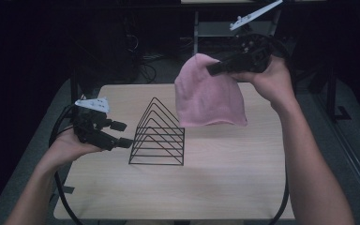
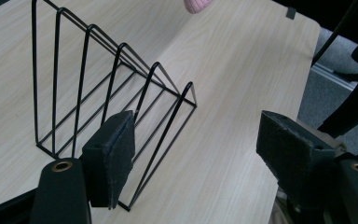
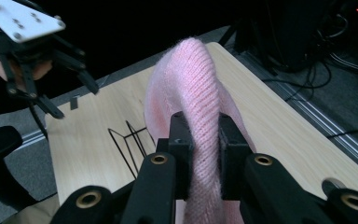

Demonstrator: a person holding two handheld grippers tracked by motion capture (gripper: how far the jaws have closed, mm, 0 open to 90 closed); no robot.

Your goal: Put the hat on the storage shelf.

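Snagging is the main risk judged here: the left gripper (image 1: 115, 135), held beside the black wire rack (image 1: 158, 134) with its jaws spread wide and empty, could be knocked against the wire loops and the light rack shoved across the wooden table (image 1: 225, 183). Further right, the pink knitted hat (image 1: 208, 91) is held in the air above the table, just beside the rack's top. A fold near its crown is pinched between the closed jaws of the right gripper (image 1: 218, 68); with so little knit held, slipping is possible.
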